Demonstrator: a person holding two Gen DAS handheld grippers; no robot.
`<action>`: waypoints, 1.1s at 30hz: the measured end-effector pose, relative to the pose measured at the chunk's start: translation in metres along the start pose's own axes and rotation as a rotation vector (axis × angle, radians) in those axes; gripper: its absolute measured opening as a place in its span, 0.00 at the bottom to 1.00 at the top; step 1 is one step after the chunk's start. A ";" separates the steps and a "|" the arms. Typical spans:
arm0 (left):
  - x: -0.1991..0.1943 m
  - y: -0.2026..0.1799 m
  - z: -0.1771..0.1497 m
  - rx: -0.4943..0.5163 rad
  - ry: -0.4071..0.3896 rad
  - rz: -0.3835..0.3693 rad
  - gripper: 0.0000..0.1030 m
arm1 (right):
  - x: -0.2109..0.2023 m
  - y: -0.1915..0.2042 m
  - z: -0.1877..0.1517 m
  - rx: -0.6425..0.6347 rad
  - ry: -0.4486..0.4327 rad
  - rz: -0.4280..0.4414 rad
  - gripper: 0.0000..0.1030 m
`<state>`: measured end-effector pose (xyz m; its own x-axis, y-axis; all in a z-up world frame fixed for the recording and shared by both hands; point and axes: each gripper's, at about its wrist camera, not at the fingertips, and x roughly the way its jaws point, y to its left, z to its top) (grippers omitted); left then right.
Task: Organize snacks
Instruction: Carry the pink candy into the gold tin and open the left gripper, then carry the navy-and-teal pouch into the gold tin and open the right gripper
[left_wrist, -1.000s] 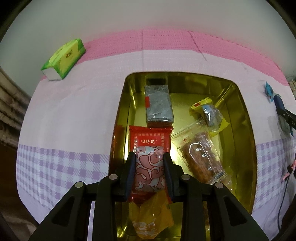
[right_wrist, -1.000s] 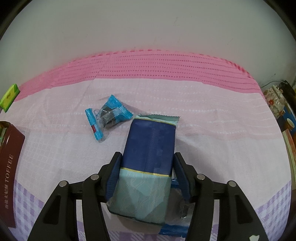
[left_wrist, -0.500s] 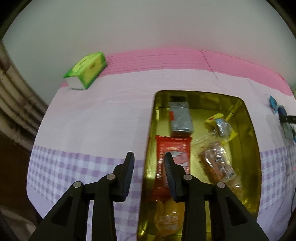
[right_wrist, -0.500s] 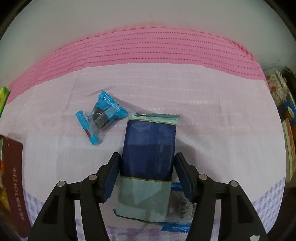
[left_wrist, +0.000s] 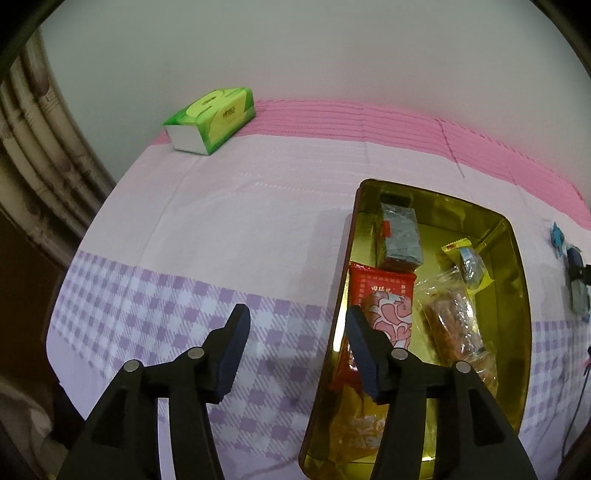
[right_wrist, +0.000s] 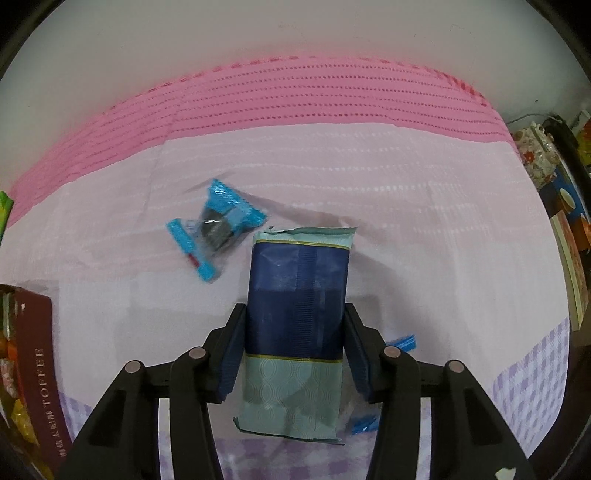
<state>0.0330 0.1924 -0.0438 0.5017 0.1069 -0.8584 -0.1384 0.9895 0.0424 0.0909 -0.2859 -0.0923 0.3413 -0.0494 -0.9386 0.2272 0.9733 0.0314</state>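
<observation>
A gold tin (left_wrist: 515, 295) holds a red packet (left_wrist: 380, 291), a grey packet (left_wrist: 400, 236), a yellow candy (left_wrist: 467, 262), a clear bag of brown snacks (left_wrist: 447, 328) and an orange bag (left_wrist: 354, 424). My left gripper (left_wrist: 297, 310) hangs over the checked cloth at the tin's left rim. Its jaws are opening with nothing between them. In the right wrist view my right gripper (right_wrist: 294, 308) is closing on a dark blue and teal packet (right_wrist: 297, 273), with the pads against its long sides. A blue-wrapped candy (right_wrist: 218, 225) lies on the cloth just left of it.
A green tissue pack (left_wrist: 210, 120) sits at the back left by the wall. A brown box marked TOFFEE (right_wrist: 37, 369) lies at the left edge of the right wrist view. Another blue wrapper (right_wrist: 404, 341) pokes out under the held packet. Cluttered items (right_wrist: 546, 162) stand far right.
My left gripper let go of the red packet, drew back left out of the tin and spread its jaws. The right gripper's jaws narrowed onto the blue packet.
</observation>
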 end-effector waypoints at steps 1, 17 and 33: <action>0.000 -0.001 -0.001 0.003 -0.002 0.004 0.55 | -0.005 0.004 -0.002 0.004 -0.011 0.006 0.45; -0.007 0.016 0.002 -0.056 -0.028 0.041 0.71 | -0.083 0.116 -0.034 -0.086 -0.123 0.214 0.45; -0.009 0.036 0.002 -0.102 -0.019 0.082 0.73 | -0.094 0.225 -0.075 -0.220 -0.065 0.356 0.45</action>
<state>0.0251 0.2271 -0.0337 0.5015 0.1898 -0.8441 -0.2652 0.9624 0.0588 0.0413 -0.0451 -0.0230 0.4216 0.2910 -0.8588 -0.1126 0.9566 0.2688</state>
